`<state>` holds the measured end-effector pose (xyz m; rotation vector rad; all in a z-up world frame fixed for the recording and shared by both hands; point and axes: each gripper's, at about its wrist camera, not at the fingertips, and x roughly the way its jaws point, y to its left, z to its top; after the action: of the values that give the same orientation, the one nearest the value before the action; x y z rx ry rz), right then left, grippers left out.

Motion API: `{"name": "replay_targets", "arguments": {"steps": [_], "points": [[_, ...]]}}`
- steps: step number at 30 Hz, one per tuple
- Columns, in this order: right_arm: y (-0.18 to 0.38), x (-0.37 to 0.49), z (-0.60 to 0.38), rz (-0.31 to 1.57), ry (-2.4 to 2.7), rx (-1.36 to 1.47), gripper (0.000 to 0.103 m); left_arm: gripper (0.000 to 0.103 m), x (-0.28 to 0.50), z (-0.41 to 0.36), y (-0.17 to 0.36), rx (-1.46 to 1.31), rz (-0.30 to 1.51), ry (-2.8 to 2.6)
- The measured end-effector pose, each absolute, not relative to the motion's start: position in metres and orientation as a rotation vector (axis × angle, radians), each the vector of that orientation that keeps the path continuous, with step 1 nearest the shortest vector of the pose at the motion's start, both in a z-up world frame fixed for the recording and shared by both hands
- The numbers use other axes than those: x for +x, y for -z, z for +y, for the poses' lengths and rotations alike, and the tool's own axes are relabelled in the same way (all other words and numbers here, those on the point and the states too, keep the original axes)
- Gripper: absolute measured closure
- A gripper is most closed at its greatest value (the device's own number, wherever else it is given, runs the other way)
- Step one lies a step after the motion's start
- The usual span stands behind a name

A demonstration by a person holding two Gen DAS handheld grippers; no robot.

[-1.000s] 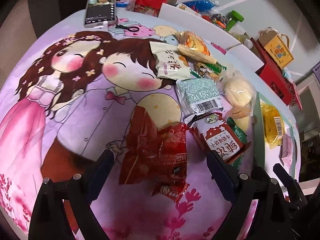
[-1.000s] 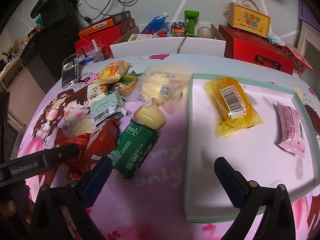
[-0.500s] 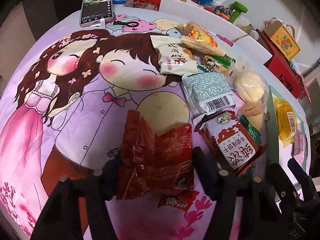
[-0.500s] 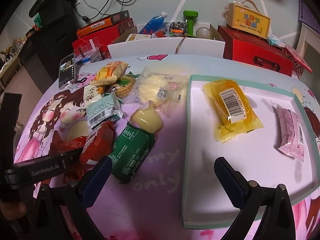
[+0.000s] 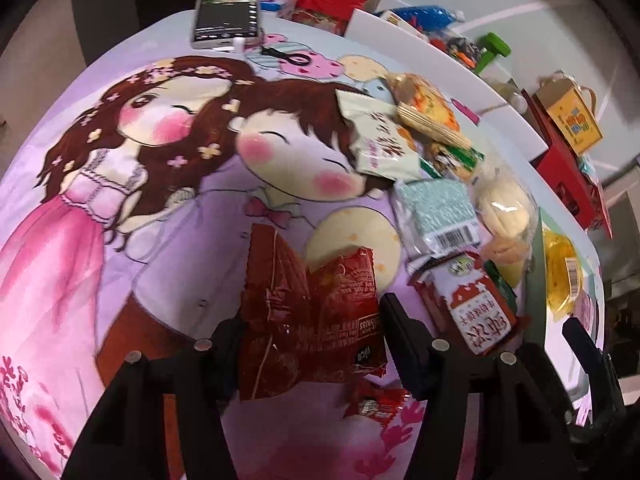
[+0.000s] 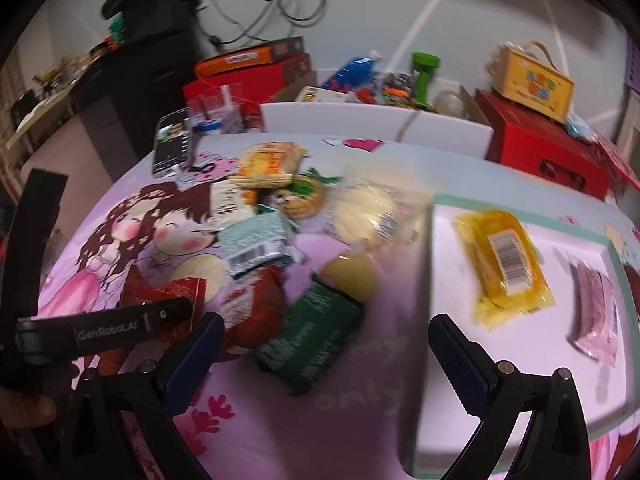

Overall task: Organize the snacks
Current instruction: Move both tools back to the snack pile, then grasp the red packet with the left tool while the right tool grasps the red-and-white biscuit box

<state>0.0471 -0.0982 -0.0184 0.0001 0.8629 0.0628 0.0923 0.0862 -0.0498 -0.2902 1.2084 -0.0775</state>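
A crumpled red snack packet (image 5: 308, 304) lies on the cartoon-print cloth, and my left gripper (image 5: 314, 332) is closing on it, both pads against its sides. To its right sits a red-and-white packet (image 5: 476, 312). In the right wrist view my right gripper (image 6: 326, 326) hovers open over a green packet (image 6: 316, 344), nothing held. The white tray (image 6: 444, 380) at right holds a yellow packet (image 6: 504, 264) and a pink packet (image 6: 594, 312). More snacks (image 6: 256, 244) are piled behind.
A phone (image 5: 226, 8) lies at the cloth's far edge. Red boxes (image 6: 548, 152), a yellow carton (image 6: 532, 80) and a white box (image 6: 376, 124) of odds and ends line the back. A small red wrapper (image 5: 376, 404) lies near the left gripper.
The left gripper's jaws went from wide open to pressed on the red packet. The right gripper slid left, so the green packet now lies between its fingers.
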Motion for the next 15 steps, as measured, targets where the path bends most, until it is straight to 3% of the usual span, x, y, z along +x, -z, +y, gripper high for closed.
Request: {"name": "replay_targets", "arguments": {"steps": [7,15], "points": [[0.032,0.058,-0.068,0.898,-0.114,-0.09,0.016,0.041,0.095,0.112,0.048,-0.315,1.203,0.04],[0.044,0.067,-0.052,0.917,-0.127,-0.15,0.025,0.041,0.097,0.117,0.051,-0.341,1.207,0.04]]}}
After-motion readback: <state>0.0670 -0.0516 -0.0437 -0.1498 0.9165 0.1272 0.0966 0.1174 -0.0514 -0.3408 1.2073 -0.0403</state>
